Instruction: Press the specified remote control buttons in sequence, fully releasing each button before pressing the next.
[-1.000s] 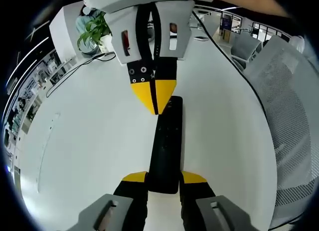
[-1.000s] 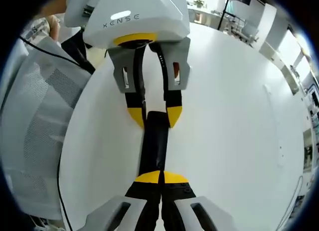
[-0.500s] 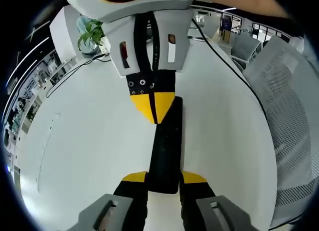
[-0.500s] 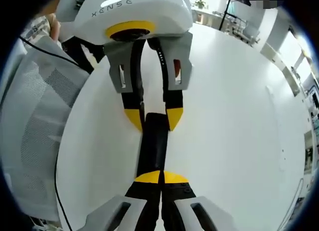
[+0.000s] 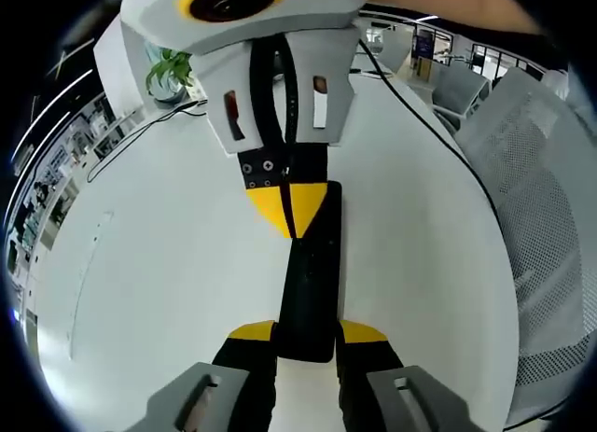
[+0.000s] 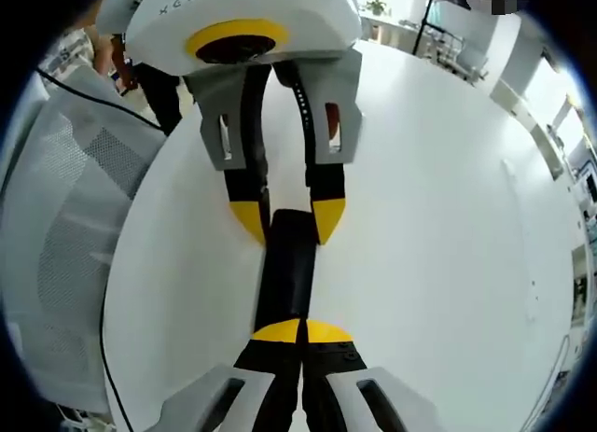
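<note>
A slim black remote (image 5: 312, 283) lies lengthwise on the white table (image 5: 159, 264). In the left gripper view, my left gripper (image 5: 306, 331) is shut on its near end, one yellow tip on each side. My right gripper (image 5: 291, 213) comes in from the top, shut, with its joined tips resting on the remote's far part. In the right gripper view, the right gripper (image 6: 300, 331) is shut with its tips on the remote (image 6: 287, 273). There the left gripper (image 6: 287, 219) clasps the remote's far end.
A potted plant (image 5: 173, 63) and a black cable (image 5: 420, 115) sit at the table's far side. A grey mesh chair (image 5: 546, 199) stands beside the table edge, and the mesh chair (image 6: 65, 227) also appears in the right gripper view.
The right gripper's shut tips have slid a little along the remote toward the left gripper. The remote and the left gripper's hold are unchanged.
</note>
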Available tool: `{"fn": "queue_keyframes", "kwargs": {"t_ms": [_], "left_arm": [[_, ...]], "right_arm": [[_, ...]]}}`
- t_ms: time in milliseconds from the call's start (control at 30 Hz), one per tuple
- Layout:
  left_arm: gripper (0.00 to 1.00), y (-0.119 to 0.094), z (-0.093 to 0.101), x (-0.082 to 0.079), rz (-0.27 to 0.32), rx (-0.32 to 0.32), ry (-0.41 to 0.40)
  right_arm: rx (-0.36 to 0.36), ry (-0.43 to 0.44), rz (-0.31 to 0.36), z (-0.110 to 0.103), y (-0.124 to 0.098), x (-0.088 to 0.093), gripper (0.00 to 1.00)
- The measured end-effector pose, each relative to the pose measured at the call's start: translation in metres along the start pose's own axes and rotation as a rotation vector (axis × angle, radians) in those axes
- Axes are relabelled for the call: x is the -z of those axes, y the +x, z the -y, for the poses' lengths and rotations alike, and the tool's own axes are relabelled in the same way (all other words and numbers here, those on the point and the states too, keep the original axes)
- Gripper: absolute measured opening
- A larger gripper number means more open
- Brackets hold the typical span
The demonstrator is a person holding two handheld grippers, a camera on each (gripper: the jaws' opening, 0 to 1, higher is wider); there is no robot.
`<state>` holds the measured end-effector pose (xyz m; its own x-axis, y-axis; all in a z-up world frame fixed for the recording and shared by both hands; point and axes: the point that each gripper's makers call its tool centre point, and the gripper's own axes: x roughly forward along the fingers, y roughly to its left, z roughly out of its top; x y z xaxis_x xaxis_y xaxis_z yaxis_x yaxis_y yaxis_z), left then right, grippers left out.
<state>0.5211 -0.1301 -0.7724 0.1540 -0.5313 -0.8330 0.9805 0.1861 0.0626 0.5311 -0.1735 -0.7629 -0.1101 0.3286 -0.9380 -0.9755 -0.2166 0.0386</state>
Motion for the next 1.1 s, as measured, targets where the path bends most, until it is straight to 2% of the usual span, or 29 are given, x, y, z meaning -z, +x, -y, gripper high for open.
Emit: {"fn": "queue_keyframes", "kwargs": {"t_ms": [1100], "left_arm": [[0.23, 0.0009, -0.0013, 0.0010, 0.014, -0.006, -0.007]], "right_arm": [[-0.027, 0.003, -0.047, 0.0002, 0.0073, 0.0006, 0.00]]}}
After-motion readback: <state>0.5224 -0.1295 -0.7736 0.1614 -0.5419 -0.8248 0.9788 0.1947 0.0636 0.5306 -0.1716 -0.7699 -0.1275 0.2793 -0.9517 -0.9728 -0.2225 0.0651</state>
